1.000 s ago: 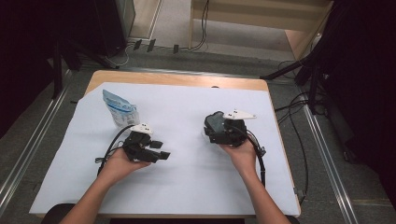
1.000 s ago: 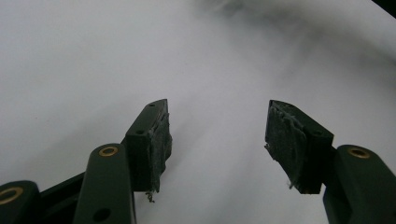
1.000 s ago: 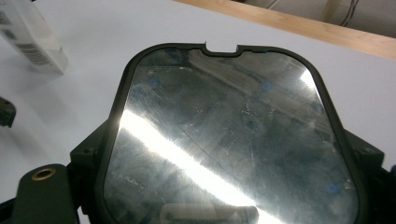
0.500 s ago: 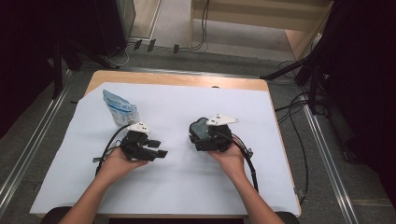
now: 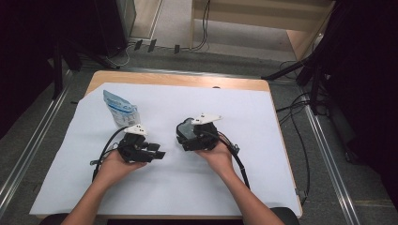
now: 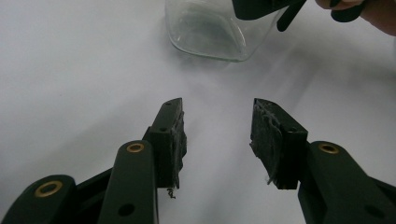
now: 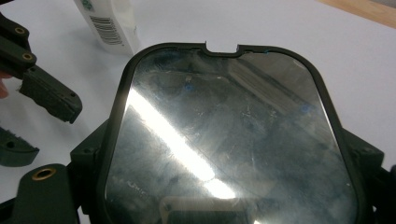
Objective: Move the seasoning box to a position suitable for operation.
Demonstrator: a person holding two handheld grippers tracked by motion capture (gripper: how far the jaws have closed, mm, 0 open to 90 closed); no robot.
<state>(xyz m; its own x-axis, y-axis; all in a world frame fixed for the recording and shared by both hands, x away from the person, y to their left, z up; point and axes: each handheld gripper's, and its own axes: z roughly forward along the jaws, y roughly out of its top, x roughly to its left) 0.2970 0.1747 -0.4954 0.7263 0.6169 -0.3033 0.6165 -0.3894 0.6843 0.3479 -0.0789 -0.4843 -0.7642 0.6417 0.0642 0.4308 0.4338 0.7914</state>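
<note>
The right gripper [image 5: 187, 133] clamps a clear, dark-rimmed container [image 7: 224, 140] by its sides, holding it low over the white sheet [image 5: 263, 187], likely so the other tool can take it. The left gripper [image 5: 157, 152] faces it, its 2 jaws parted, just narrowing with nothing between them. Farther off, a blue-printed packet [image 5: 119, 108] lies near the sheet's back-left corner.

The clear case [image 7: 229, 140] with a black rim was held flat in the right gripper [image 5: 192, 133], just above the white table cover.
</note>
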